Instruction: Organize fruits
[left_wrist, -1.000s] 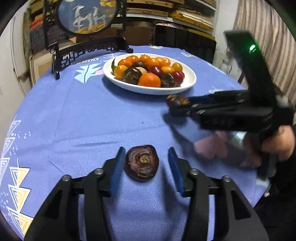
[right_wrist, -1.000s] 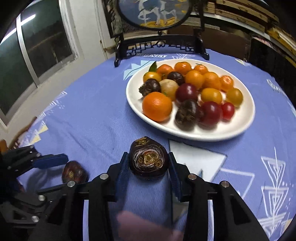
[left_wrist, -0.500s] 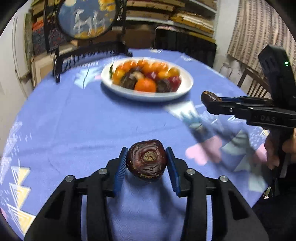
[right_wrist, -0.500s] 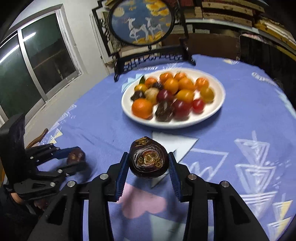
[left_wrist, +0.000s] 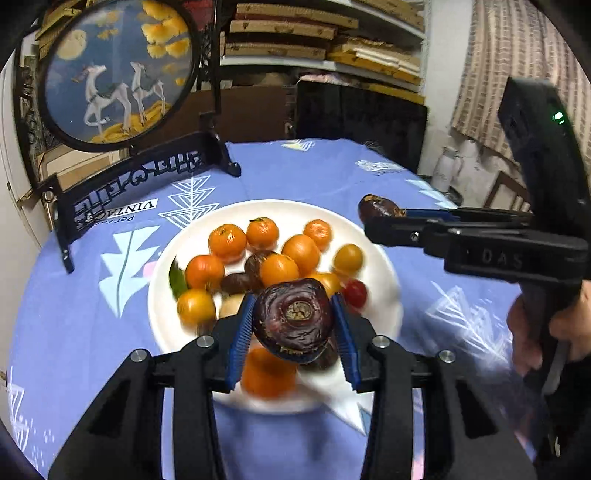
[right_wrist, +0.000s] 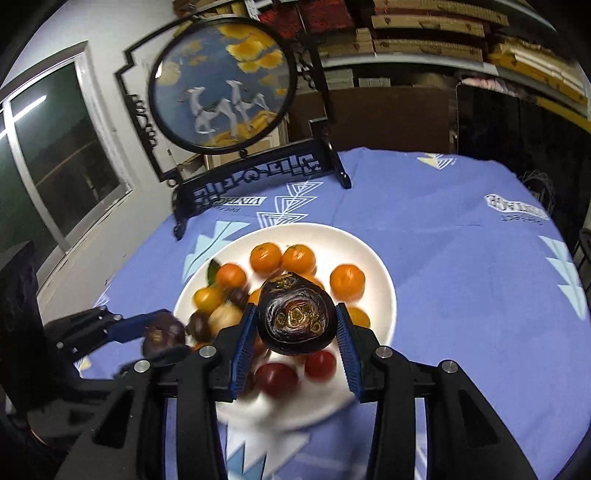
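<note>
Progress, judged from the present layout: the white plate (left_wrist: 373, 236) on the blue tablecloth (left_wrist: 92, 314) already carries most of the fruit, namely a cluster of oranges (left_wrist: 227, 242), yellow-orange fruits, dark ones and red cherry tomatoes (left_wrist: 355, 294); two dark fruits are in the air above it, so the job appears near its end, with those two deposits outstanding. No loose fruit shows on the visible cloth, though the near edge of the table is hidden by the tools. Taking items left to right in the left wrist view: at 10 o'clock stands a round painted screen (left_wrist: 118, 70) on a black carved stand, well apart from the plate. At centre, the left gripper (left_wrist: 293, 325) is clamped on a wrinkled dark purple fruit (left_wrist: 293, 317), its blue pads pressed against both flanks, the fruit suspended over the plate's near portion at about 6 o'clock of the dish. At 3 o'clock the right gripper (left_wrist: 380, 214) reaches in from the side, closed on a second dark fruit (left_wrist: 376, 208) above the plate's rim at roughly 2 o'clock. The right wrist view confirms this: the pads grip that fruit (right_wrist: 297, 317) on both sides over the plate's centre, the left tool showing at 9 o'clock. Assessment: each fruit needs a free spot, as the pile is crowded and a round fruit could roll off.
</note>
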